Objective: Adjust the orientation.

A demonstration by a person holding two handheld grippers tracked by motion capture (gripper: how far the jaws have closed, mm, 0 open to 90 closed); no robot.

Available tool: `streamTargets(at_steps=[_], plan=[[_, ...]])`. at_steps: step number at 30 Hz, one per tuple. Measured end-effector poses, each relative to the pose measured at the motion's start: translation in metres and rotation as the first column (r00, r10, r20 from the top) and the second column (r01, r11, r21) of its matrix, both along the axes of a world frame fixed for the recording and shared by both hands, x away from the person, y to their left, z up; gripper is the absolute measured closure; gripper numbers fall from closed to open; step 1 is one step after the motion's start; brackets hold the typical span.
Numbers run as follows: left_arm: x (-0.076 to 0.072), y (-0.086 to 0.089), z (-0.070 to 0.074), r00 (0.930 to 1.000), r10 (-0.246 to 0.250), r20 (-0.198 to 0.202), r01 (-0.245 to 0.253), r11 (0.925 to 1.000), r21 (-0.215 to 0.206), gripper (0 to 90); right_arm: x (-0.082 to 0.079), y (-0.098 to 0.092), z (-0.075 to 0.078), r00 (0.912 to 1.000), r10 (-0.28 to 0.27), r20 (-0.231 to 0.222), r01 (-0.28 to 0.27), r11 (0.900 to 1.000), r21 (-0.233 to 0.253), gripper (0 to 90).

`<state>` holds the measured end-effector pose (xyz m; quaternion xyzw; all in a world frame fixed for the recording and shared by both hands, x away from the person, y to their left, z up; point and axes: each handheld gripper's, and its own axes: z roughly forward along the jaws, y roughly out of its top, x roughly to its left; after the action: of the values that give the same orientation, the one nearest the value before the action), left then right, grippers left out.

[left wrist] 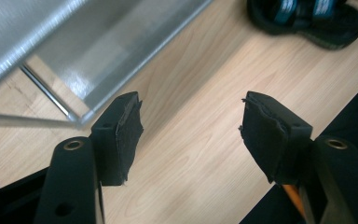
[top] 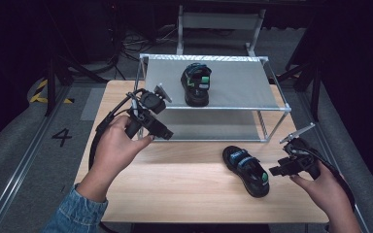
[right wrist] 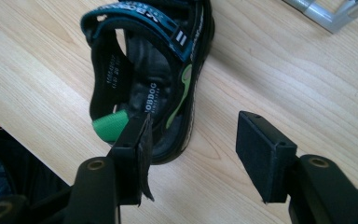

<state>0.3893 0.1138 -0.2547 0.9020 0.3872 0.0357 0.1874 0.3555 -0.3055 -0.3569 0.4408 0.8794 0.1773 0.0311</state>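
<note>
Metal-framed rack [top: 272,92], grey fabric shelves, at the wooden table's [top: 175,179] far edge. Black strapped sandal [top: 246,170], teal and green trim, near the table's right edge. My right gripper [top: 275,171] gapes wide beside its heel, one pad over the rim, gripping nothing; my left gripper [top: 169,135] wide, empty, by the rack's front rail.

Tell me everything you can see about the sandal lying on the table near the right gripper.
The sandal on the table is a small black sport sandal with teal straps, white lettering, a green heel tab and green side trim. It lies upright on its sole on the wooden table, in front of the shoe rack, heel toward the person. The right gripper is open beside its heel, one jaw over the heel end; whether it touches is unclear.
</note>
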Motion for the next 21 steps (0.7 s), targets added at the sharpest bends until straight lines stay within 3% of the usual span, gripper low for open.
streamTargets(at_steps=[2,8,11,14,17,21], plan=[[-0.003,0.004,-0.007,1.0,0.008,-0.003,-0.008,0.9999,0.014,38.1,-0.001,0.002,0.002,0.9999,0.008,0.007,-0.008,1.0,0.007,46.9],[-0.009,0.014,-0.028,0.9996,0.022,-0.017,-0.022,0.9997,0.002,39.1,-0.005,0.009,0.006,0.9995,0.032,0.003,-0.032,0.999,0.011,47.1],[-0.013,0.018,-0.038,0.9997,0.018,-0.018,-0.017,0.9994,0.032,39.3,-0.009,0.015,0.009,0.9987,0.051,0.002,-0.051,0.999,0.007,47.2],[-0.014,0.024,-0.047,0.9992,0.029,-0.029,-0.028,0.999,0.034,39.3,-0.011,0.02,0.009,0.997,0.078,-0.004,-0.077,0.997,0.009,47.8],[-0.013,0.032,-0.056,0.9981,0.047,-0.041,-0.046,0.9988,0.016,39.2,-0.012,0.026,0.006,0.9956,0.093,-0.016,-0.093,0.996,0.004,48.6],[-0.016,0.04,-0.061,0.9977,0.03,-0.061,-0.031,0.9992,-0.024,39.6,-0.011,0.03,0.002,0.9945,0.102,-0.023,-0.103,0.995,-0.005,49.6]])
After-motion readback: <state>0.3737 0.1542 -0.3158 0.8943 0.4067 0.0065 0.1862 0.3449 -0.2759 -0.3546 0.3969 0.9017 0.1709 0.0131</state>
